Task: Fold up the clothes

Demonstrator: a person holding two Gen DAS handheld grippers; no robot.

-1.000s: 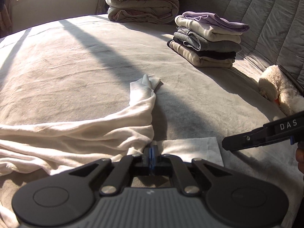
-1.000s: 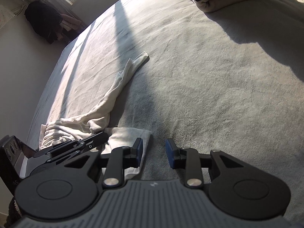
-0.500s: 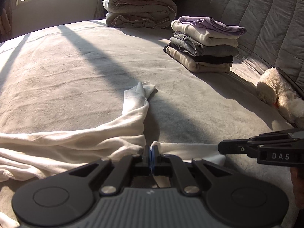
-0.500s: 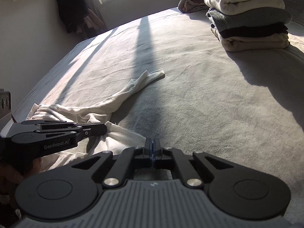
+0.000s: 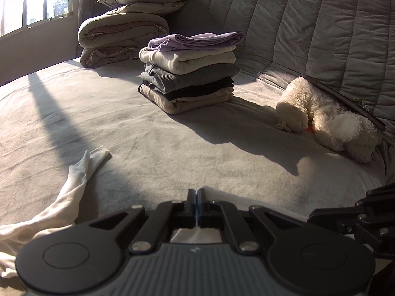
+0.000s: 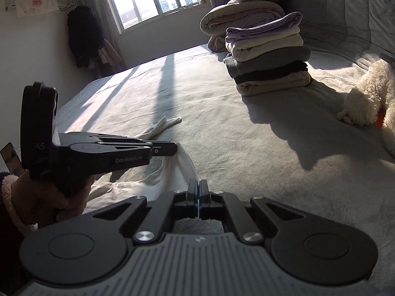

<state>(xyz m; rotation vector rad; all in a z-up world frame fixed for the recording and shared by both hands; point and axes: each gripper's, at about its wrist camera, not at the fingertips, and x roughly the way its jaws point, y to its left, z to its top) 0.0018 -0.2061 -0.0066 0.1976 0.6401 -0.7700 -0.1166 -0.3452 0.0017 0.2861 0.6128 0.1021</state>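
Observation:
A white long-sleeved garment (image 5: 71,197) lies on the grey bed, one sleeve stretched toward the far left; it also shows in the right wrist view (image 6: 158,180). My left gripper (image 5: 196,194) is shut on the garment's edge, with white cloth showing below its jaws. My right gripper (image 6: 198,192) is shut on the same edge a little to the right, and the cloth rises between the two. The left gripper shows from the side in the right wrist view (image 6: 172,149), lifted above the bed.
A stack of folded clothes (image 5: 190,71) stands at the back of the bed (image 5: 172,148), with rolled quilts and pillows (image 5: 123,32) behind it. A white plush toy (image 5: 328,120) lies at the right by the padded headboard (image 5: 321,29). A window is at the far left.
My right gripper has shut on the garment's edge. Both grippers have risen from the bed and lifted the edge with them; the views now look more level across the bed.

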